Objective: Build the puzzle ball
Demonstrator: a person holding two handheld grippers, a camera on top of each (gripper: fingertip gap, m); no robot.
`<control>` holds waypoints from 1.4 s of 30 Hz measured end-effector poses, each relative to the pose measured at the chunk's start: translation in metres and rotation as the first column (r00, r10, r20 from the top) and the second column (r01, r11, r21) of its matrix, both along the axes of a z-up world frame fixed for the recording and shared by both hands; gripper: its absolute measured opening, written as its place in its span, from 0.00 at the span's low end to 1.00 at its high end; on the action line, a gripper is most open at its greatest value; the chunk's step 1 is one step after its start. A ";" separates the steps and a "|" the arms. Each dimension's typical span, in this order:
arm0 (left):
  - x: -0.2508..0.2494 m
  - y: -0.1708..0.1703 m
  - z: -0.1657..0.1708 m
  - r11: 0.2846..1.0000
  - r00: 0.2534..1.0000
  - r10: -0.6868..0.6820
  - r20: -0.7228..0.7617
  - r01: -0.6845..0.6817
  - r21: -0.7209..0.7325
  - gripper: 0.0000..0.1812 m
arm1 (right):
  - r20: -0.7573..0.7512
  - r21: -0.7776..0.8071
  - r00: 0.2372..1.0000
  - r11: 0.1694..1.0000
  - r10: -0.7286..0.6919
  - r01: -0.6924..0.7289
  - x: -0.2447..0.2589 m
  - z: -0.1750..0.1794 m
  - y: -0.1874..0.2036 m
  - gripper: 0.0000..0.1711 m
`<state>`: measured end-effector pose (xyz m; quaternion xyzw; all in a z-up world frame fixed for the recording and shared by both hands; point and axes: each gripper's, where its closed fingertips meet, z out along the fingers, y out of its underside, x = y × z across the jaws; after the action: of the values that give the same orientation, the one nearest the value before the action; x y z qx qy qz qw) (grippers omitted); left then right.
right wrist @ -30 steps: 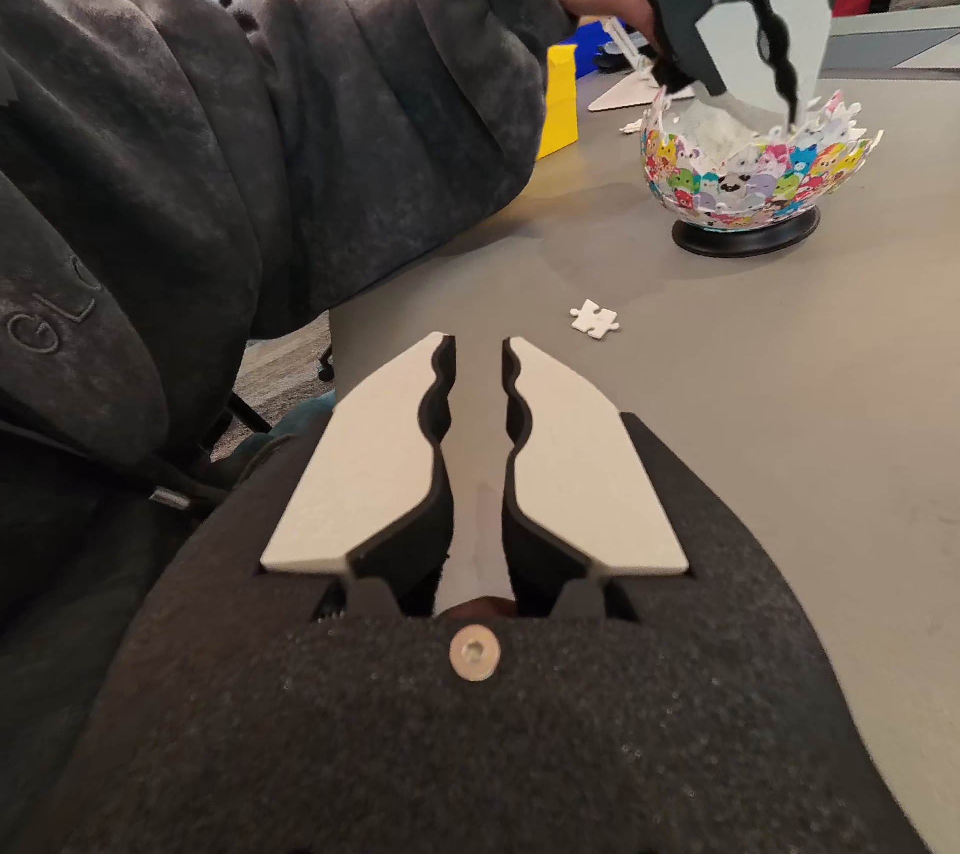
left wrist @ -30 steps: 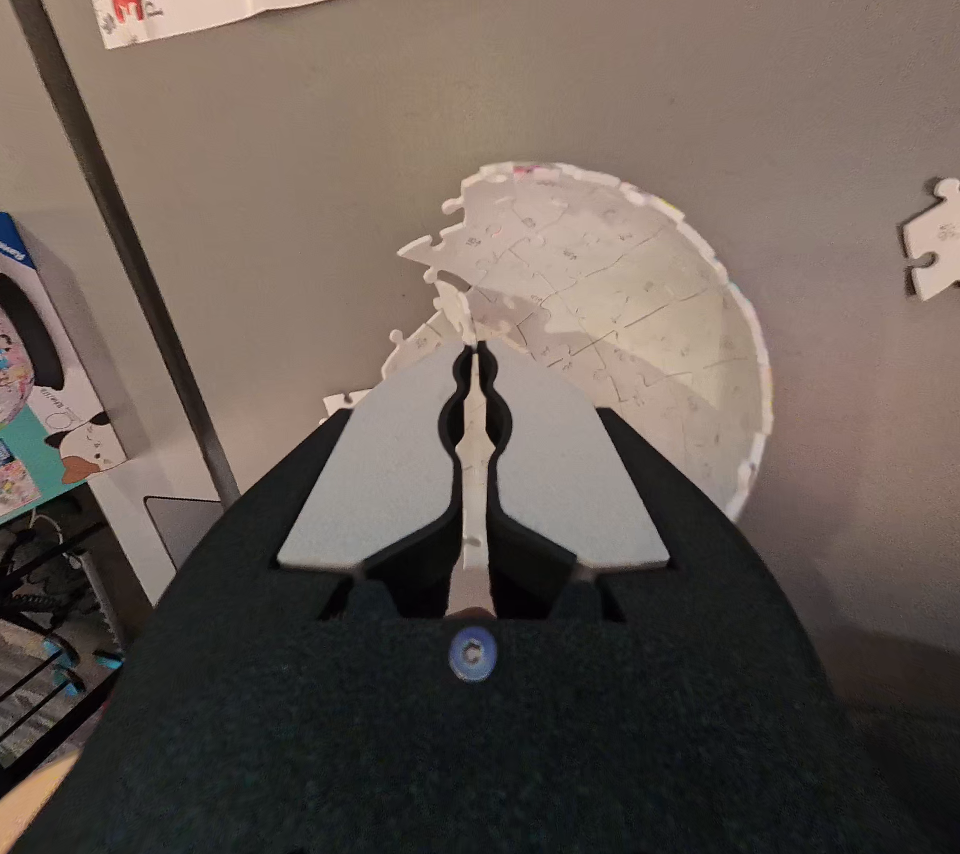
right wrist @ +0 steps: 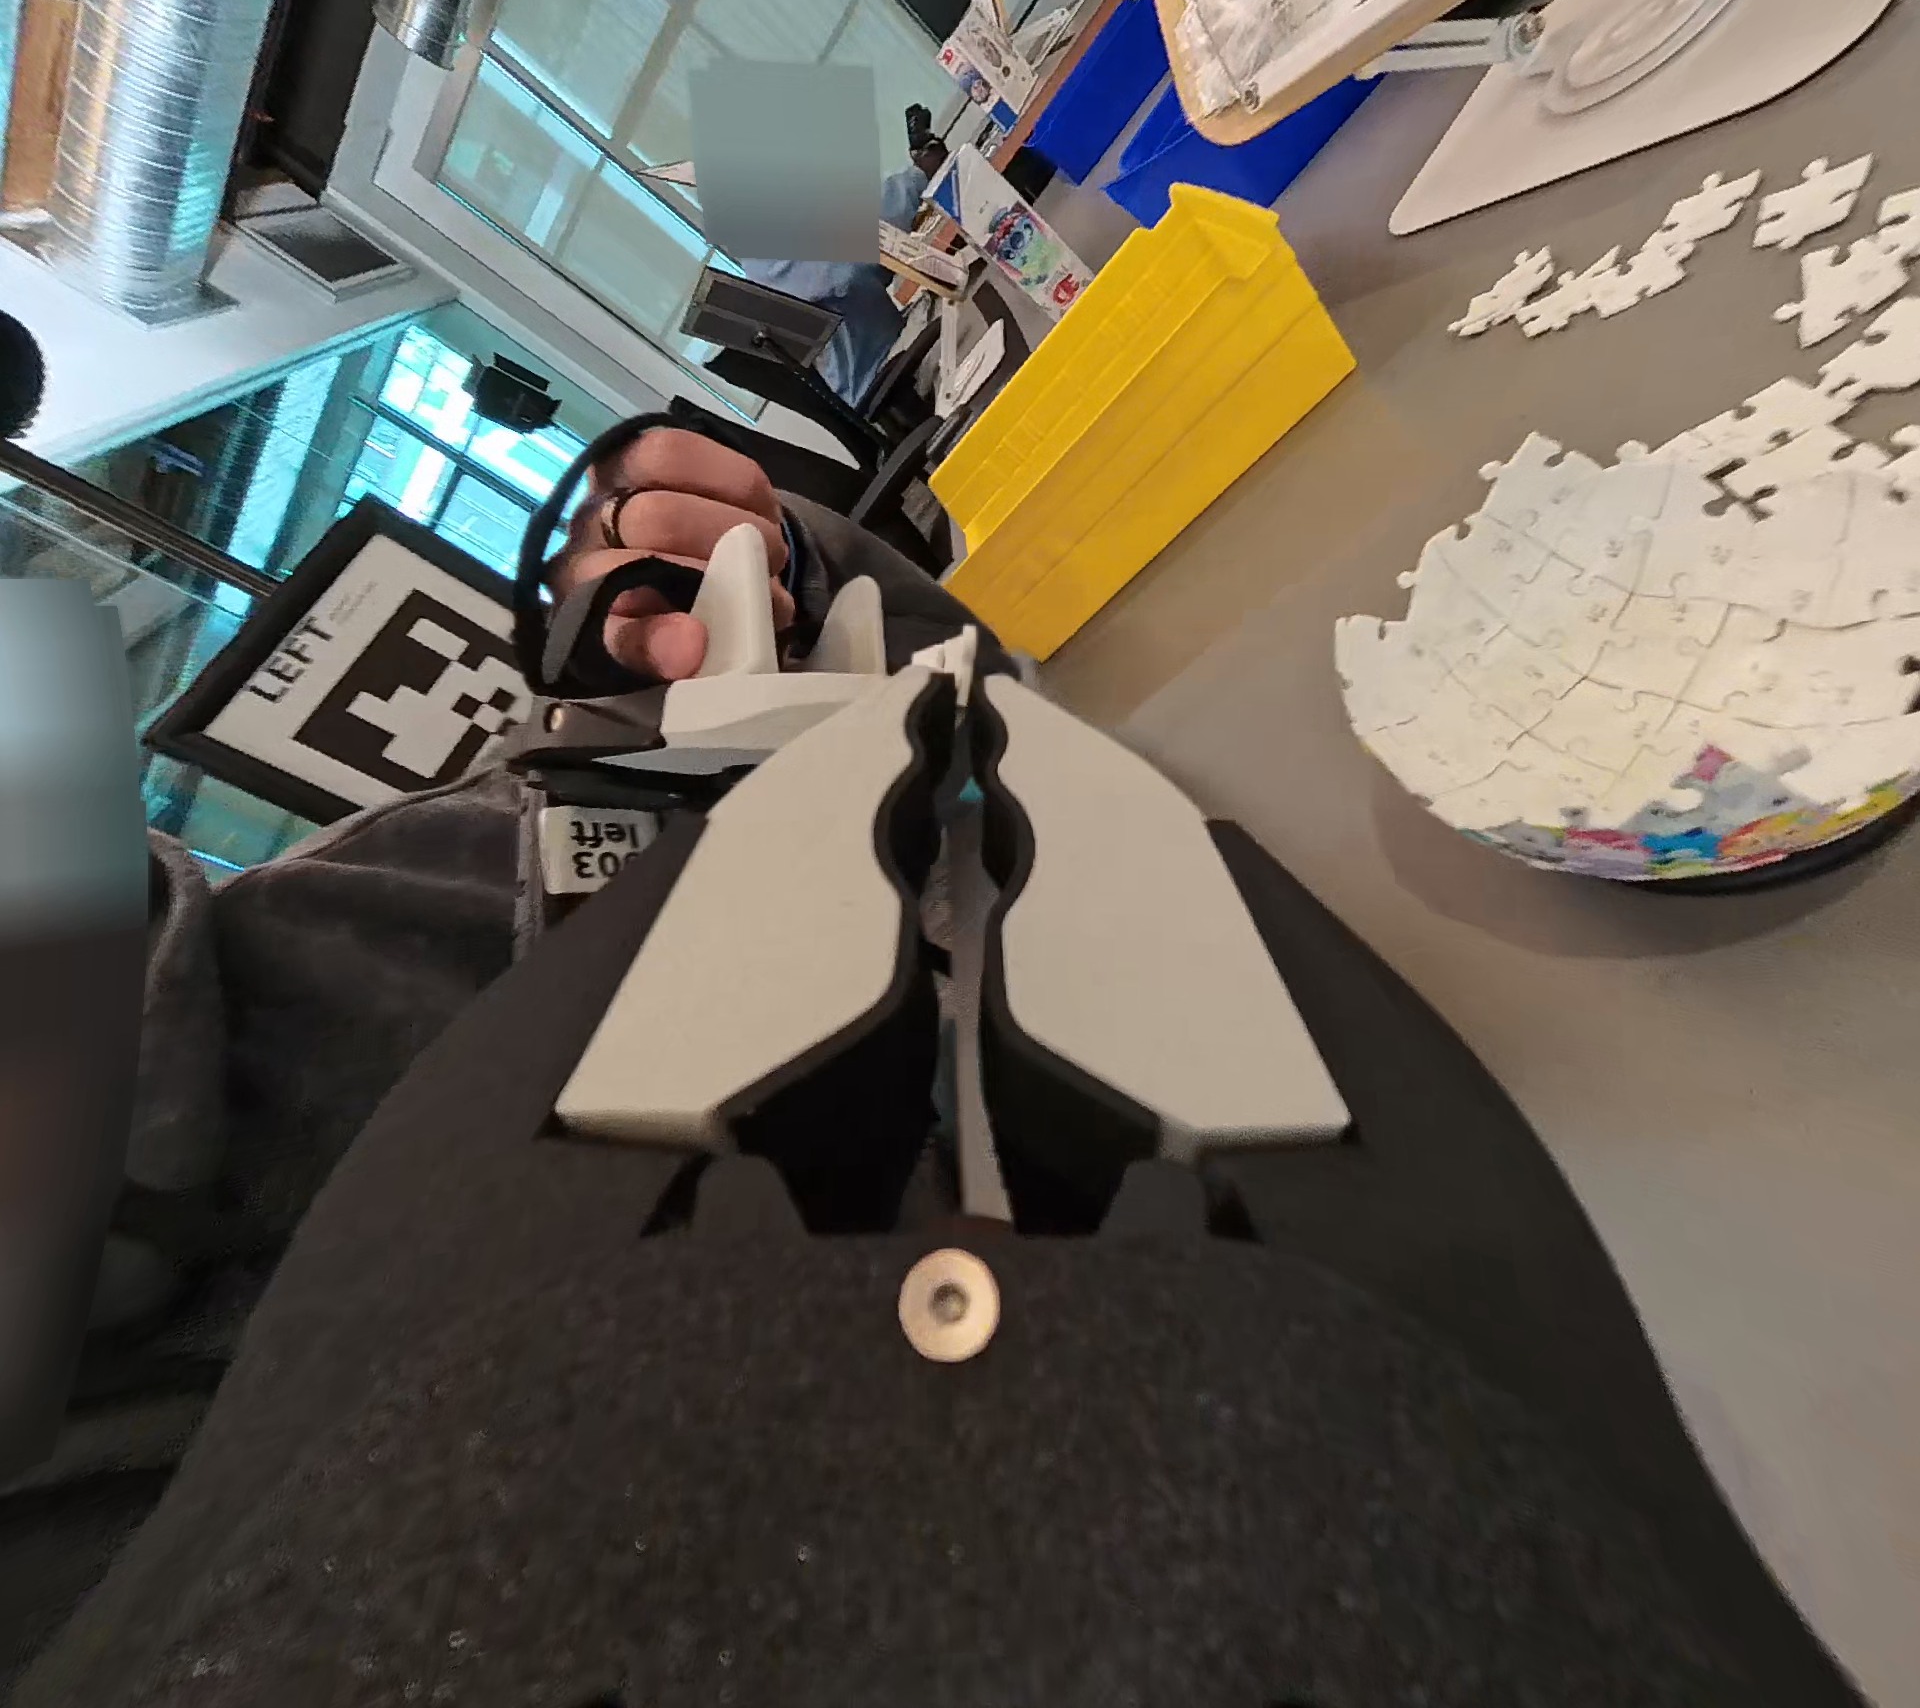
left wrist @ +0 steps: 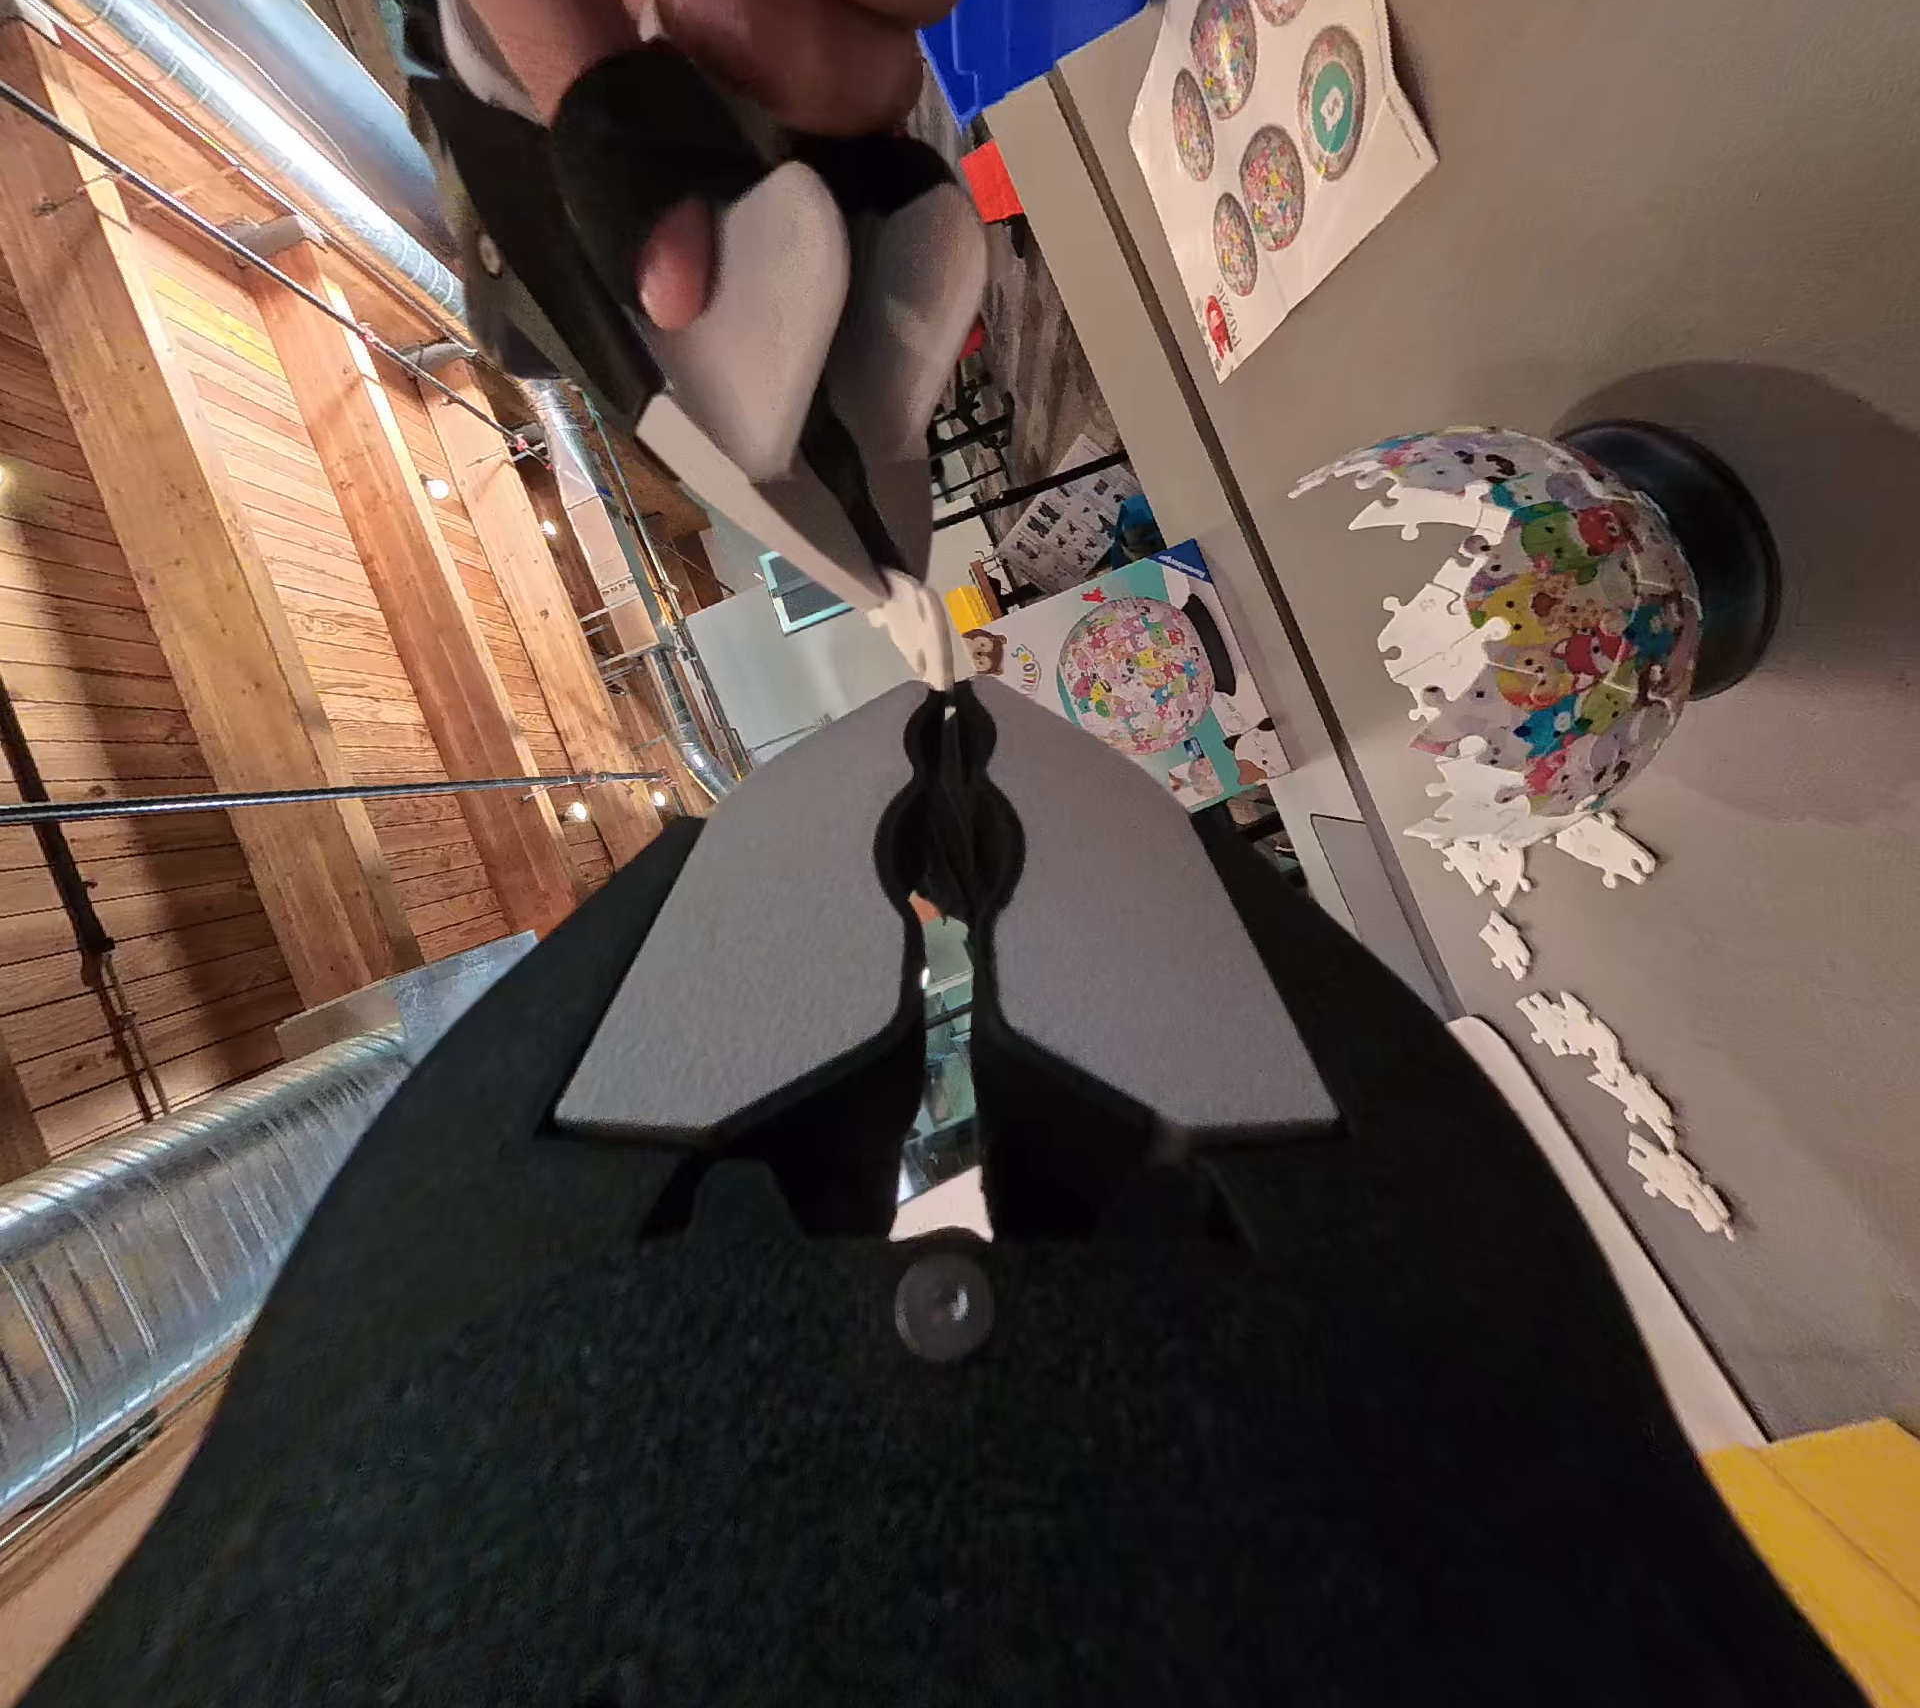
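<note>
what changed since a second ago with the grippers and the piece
The left gripper lifted its piece off the half ball and swung up away from the table. The right gripper, idle and open before, rose to meet it tip to tip and now pinches the same piece. The half ball is unmoved on its stand, and loose pieces still lie on the table.

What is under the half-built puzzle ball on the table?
The puzzle ball sits on a round black stand. Only the stand's rim shows; the ball hides its middle.
</note>
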<state>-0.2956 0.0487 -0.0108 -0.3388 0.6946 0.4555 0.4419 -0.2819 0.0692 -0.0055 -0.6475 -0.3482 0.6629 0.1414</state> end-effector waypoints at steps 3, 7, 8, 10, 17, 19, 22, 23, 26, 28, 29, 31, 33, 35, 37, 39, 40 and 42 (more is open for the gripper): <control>-0.010 0.012 -0.012 0.998 0.998 0.025 0.064 -0.021 -0.066 0.01 | 0.021 0.116 0.999 0.992 -0.048 0.045 -0.009 -0.006 0.013 0.01; -0.038 0.034 -0.031 0.912 0.911 0.192 0.366 -0.028 -0.409 0.00 | 0.080 0.399 0.960 0.891 -0.269 0.217 -0.015 -0.022 0.067 0.01; -0.046 0.043 -0.034 0.867 0.857 0.256 0.447 0.001 -0.498 0.00 | 0.090 0.484 0.944 0.842 -0.317 0.237 -0.017 -0.029 0.081 0.01; -0.066 0.067 -0.046 0.733 0.745 0.420 0.518 0.058 -0.678 0.01 | 0.133 0.626 0.929 0.756 -0.346 0.192 -0.026 -0.051 0.103 0.01; -0.086 0.138 -0.101 0.151 0.633 0.686 0.359 0.359 -0.921 0.16 | 0.343 0.692 0.913 0.717 -0.219 -0.087 -0.069 -0.114 0.132 0.01; -0.080 0.147 -0.104 0.087 0.666 0.664 0.339 0.381 -0.920 0.13 | 0.306 0.671 0.933 0.738 -0.189 -0.070 -0.075 -0.110 0.136 0.01; -0.072 0.153 -0.109 0.040 0.700 0.640 0.317 0.381 -0.924 0.13 | 0.194 0.610 0.967 0.792 -0.167 0.014 -0.080 -0.092 0.144 0.01; -0.072 0.156 -0.111 0.051 0.704 0.633 0.323 0.378 -0.924 0.13 | 0.152 0.595 0.976 0.803 -0.159 0.038 -0.080 -0.085 0.145 0.01; -0.069 0.166 -0.108 0.053 0.684 0.637 0.356 0.421 -0.905 0.17 | 0.070 0.586 0.982 0.804 -0.173 0.100 -0.077 -0.071 0.153 0.01; -0.064 0.167 -0.095 0.049 0.651 0.633 0.419 0.507 -0.861 0.15 | 0.014 0.563 0.982 0.813 -0.189 0.148 -0.074 -0.064 0.156 0.01; -0.063 0.166 -0.091 0.045 0.643 0.626 0.443 0.537 -0.843 0.09 | -0.010 0.555 0.980 0.814 -0.199 0.171 -0.072 -0.061 0.158 0.01; -0.062 0.166 -0.086 0.035 0.628 0.626 0.462 0.570 -0.821 0.02 | -0.005 0.553 0.981 0.817 -0.195 0.165 -0.068 -0.062 0.161 0.01; -0.060 0.164 -0.086 0.005 0.628 0.636 0.448 0.578 -0.816 0.01 | 0.024 0.548 0.985 0.827 -0.168 0.128 -0.064 -0.064 0.158 0.01; -0.056 0.163 -0.092 0.000 0.640 0.637 0.430 0.558 -0.830 0.01 | 0.079 0.579 0.983 0.810 -0.169 0.092 -0.061 -0.069 0.158 0.01; -0.055 0.166 -0.100 0.011 0.651 0.641 0.407 0.522 -0.853 0.01 | 0.172 0.619 0.974 0.785 -0.148 0.010 -0.056 -0.079 0.156 0.02; -0.053 0.165 -0.104 -0.012 0.662 0.644 0.384 0.510 -0.860 0.01 | 0.245 0.671 0.957 0.740 -0.156 -0.051 -0.051 -0.083 0.157 0.09; -0.053 0.165 -0.107 -0.017 0.665 0.647 0.374 0.503 -0.864 0.01 | 0.279 0.702 0.945 0.708 -0.170 -0.080 -0.049 -0.084 0.159 0.11; -0.055 0.164 -0.110 -0.027 0.670 0.651 0.357 0.491 -0.871 0.01 | 0.340 0.748 0.926 0.645 -0.166 -0.159 -0.048 -0.082 0.158 0.10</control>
<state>-0.3505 0.2126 -0.1209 -0.7397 0.5211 -0.3398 0.2567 -0.3300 0.2270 -0.0870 -0.6425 -0.6141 0.3157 0.3323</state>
